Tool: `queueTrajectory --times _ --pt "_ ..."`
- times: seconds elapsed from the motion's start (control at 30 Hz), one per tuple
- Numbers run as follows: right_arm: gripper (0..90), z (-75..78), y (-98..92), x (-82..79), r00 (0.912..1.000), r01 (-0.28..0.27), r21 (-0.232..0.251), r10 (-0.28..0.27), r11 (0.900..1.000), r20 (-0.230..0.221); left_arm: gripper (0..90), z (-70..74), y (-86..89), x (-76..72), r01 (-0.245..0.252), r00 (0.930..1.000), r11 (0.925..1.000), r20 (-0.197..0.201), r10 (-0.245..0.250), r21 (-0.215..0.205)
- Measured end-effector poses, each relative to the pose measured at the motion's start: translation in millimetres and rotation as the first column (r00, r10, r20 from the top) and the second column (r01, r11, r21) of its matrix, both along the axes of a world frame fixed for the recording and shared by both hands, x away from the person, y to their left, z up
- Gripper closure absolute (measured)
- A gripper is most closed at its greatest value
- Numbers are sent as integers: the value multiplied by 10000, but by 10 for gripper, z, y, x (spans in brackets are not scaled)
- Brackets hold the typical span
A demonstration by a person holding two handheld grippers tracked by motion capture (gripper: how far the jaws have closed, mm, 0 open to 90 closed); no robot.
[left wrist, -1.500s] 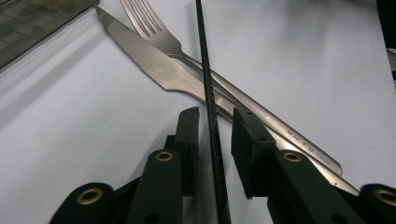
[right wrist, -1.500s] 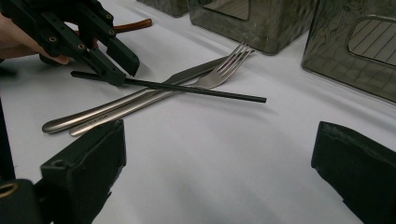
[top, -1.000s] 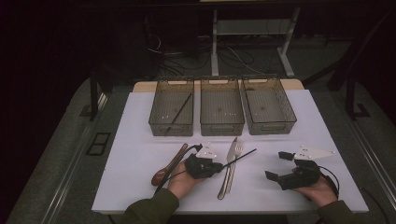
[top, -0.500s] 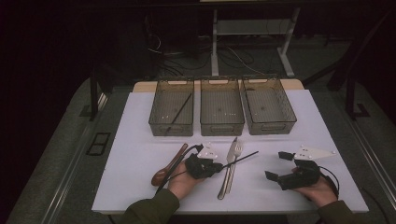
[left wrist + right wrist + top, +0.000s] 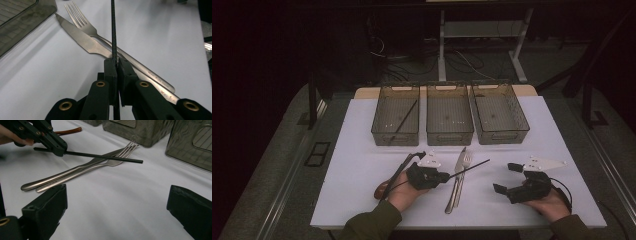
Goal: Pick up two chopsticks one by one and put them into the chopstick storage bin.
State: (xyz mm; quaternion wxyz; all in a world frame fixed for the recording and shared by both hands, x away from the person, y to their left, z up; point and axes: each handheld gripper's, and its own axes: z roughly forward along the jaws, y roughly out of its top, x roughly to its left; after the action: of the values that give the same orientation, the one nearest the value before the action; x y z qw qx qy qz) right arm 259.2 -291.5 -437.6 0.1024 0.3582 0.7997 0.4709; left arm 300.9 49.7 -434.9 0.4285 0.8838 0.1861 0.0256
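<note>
Thin, straight black chopstick [image 5: 469, 168], probably textured, clamped in left gripper [image 5: 445, 176]; right gripper [image 5: 507, 179] jaws wide, empty.

We see a white table cover [image 5: 362, 165] under three smoky grey, see-through bins [image 5: 449, 117] whose floors show a fine ribbed pattern, and the left one holds a thin black stick [image 5: 402, 121]. We note a matt black chopstick [image 5: 113, 30] between the black jaws of the left gripper [image 5: 116, 65], whose joints carry brass-coloured rings, while the silver knife [image 5: 82, 41] and silver fork [image 5: 82, 23] gleam plain and unpatterned beside a reddish-brown wooden handle [image 5: 68, 131]. We find the right gripper [image 5: 504, 180] black as well, with a pale grey plate on top, and the person's sleeves olive green [image 5: 369, 225].
</note>
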Motion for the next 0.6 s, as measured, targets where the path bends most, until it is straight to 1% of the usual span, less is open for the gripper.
queueTrajectory --times 0.1,0.3,0.4,0.43,0.5,0.6 --pt "27 3 -3 -2 10000 14 14 -14 10000 25 849 29 24 -4 30 10000 10000 -67 -31 -73" --pt "27 4 -6 -5 10000 25 -2 -25 10000 32 849 90 70 0 107 9999 9998 -64 -108 -145" --pt "27 5 -11 -7 10000 35 -21 -35 10000 22 849 116 92 0 122 9998 9997 -144 -125 -234" --pt "27 6 -13 -8 10000 38 -17 -38 10000 28 849 128 102 3 168 9998 9998 -116 -170 -129" --pt "27 7 -15 -6 10000 21 -7 -21 10000 59 849 145 117 3 203 9997 9997 -123 -204 -122" --pt "27 7 -14 -5 10000 24 -9 -24 10000 57 849 171 141 10 140 9998 9996 -151 -144 -239"
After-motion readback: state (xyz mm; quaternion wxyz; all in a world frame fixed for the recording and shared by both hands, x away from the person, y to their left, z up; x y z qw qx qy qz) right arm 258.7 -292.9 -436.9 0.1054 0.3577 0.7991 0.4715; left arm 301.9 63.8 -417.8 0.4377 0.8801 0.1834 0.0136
